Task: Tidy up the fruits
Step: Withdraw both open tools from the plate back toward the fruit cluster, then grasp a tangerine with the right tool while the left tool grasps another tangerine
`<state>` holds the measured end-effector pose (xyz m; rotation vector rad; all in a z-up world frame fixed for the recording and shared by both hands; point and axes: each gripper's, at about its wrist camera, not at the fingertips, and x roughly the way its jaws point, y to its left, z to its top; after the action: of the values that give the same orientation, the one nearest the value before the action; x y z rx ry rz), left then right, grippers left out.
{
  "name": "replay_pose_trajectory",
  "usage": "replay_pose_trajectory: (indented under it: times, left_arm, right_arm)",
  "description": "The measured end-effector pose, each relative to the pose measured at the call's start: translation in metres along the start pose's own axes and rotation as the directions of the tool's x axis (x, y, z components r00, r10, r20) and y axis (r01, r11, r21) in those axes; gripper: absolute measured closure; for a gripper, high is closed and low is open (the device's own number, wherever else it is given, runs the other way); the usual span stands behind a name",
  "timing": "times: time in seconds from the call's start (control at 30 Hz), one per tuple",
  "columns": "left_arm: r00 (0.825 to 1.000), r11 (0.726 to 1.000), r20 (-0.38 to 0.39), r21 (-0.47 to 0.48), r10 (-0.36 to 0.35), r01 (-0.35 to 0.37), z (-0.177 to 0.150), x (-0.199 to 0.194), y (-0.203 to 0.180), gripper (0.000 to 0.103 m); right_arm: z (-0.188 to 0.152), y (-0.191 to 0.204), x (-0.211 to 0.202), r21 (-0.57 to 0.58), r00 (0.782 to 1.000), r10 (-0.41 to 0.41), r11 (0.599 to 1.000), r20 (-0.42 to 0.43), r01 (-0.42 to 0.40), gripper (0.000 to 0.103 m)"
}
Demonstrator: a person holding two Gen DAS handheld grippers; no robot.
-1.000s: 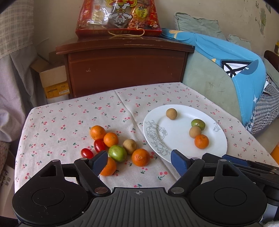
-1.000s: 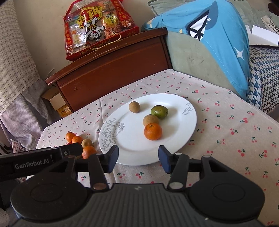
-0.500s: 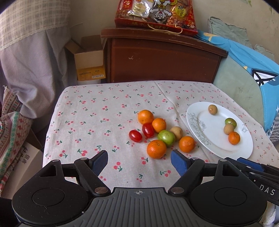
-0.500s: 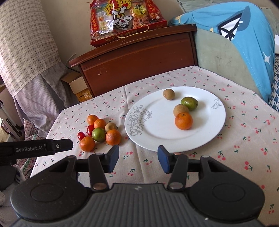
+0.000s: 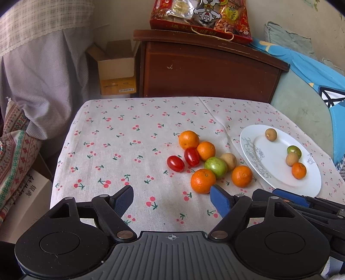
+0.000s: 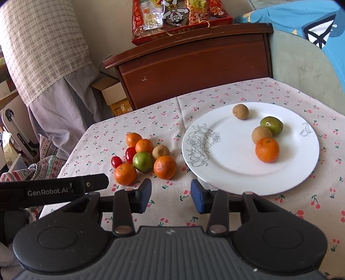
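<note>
A loose pile of fruit lies on the cherry-print tablecloth [image 5: 129, 133]: several oranges [image 5: 202, 181], two red cherry tomatoes [image 5: 175, 163], a green fruit [image 5: 215, 164] and a brown one [image 5: 229, 160]. To its right a white plate [image 5: 280, 176] holds an orange [image 6: 267, 149], a green fruit [image 6: 272, 125] and two brown fruits [image 6: 240, 111]. My left gripper [image 5: 171, 193] hangs before the pile, jaws wide and closing slightly, nothing between them. My right gripper [image 6: 170, 189] sits between pile and plate [image 6: 226, 155], jaws closing on nothing.
Behind the table stands a brown wooden cabinet [image 5: 204, 69] with a red snack bag [image 5: 200, 19] on top. A cardboard box [image 5: 116, 71] and hanging cloth are at the left. A bed with a blue cover [image 5: 319, 73] borders the right.
Both views have swung left, so the fruit pile sits nearer the centre. The right gripper's jaws have narrowed. No fruit has moved.
</note>
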<state>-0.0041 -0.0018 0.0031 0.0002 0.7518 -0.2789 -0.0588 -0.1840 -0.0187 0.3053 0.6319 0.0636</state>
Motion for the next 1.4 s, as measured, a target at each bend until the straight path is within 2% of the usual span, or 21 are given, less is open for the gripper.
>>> replay_pose_trajectory:
  times: [0.23,0.53,0.83,0.97,1.27,1.4]
  left_arm:
    - [1.0,1.0,-0.004,-0.017,0.003,-0.004,-0.001,0.006,0.003,0.026]
    - [1.0,1.0,0.01,-0.017,-0.017,0.017,-0.003,0.011,0.001,0.035]
    - [0.998,0.998,0.022,0.029,-0.061,0.061,-0.005,0.012,-0.01,0.046]
    - [0.997,0.996,0.029,0.051,-0.074,0.073,-0.005,0.017,-0.019,0.047]
    - [0.997,0.992,0.034,0.104,-0.068,0.064,-0.007,0.03,-0.036,0.056]
    - [0.997,0.992,0.031,0.109,-0.067,0.063,-0.009,0.035,-0.037,0.066]
  right_arm:
    - [0.006,0.005,0.021,-0.034,1.0,-0.002,0.999,0.0,0.002,0.062]
    - [0.01,0.008,0.039,-0.045,1.0,-0.005,0.999,-0.01,0.004,0.074]
    - [0.007,0.004,0.028,-0.039,1.0,-0.013,0.999,-0.023,0.012,0.074]
    - [0.003,-0.002,0.016,-0.016,0.999,-0.03,0.999,-0.032,0.029,0.074]
    - [-0.003,-0.006,0.004,-0.012,0.998,-0.059,0.998,-0.035,0.058,0.074]
    - [-0.005,-0.007,0.0,-0.011,0.997,-0.065,0.998,-0.035,0.065,0.074]
